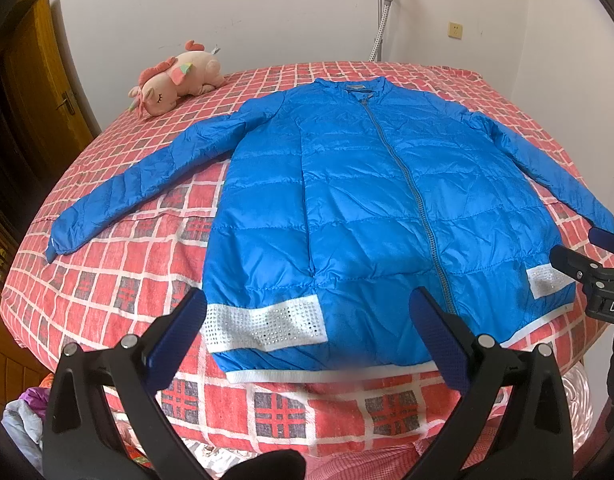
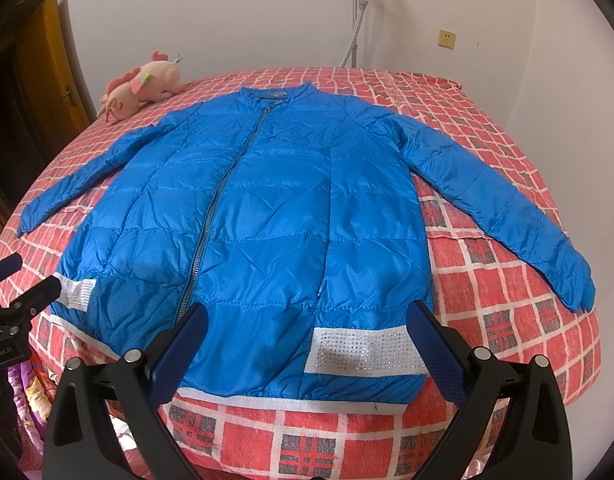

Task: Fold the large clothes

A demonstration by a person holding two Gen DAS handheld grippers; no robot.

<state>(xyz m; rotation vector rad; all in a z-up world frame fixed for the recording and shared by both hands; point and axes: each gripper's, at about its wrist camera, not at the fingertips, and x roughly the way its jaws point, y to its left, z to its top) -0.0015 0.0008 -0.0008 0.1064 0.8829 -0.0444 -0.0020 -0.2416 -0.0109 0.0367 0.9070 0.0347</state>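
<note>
The left tool [image 1: 307, 340] is held above the near hem of the jacket [image 1: 367, 208], its two blue-padded fingers [image 1: 179, 336] spread wide with nothing between them; the left finger stands at the jacket's left hem corner and the right finger beside the zipper [image 1: 411, 196]. The right tool [image 2: 307, 344] is posed likewise over the hem's right half, fingers [image 2: 435, 352] spread wide and holding nothing; in the left wrist view it [image 1: 587, 268] appears at the frame's right edge, apart from the left tool. The jacket, blue and quilted, lies flat and zipped closed, front up, on the bed [image 1: 119, 272], collar toward the wall and both sleeves [image 1: 139, 188] angled outward from the body. White studded bands [image 1: 263, 328] sit on the lower front panels, and a white ribbed hem [image 2: 291, 402] runs along the near edge. A pink plush toy [image 1: 175, 80] lies on the bed's far left corner, well apart from the jacket. A wooden door [image 1: 35, 80] stands to the left, and a wall socket [image 1: 455, 31] is on the far wall.
</note>
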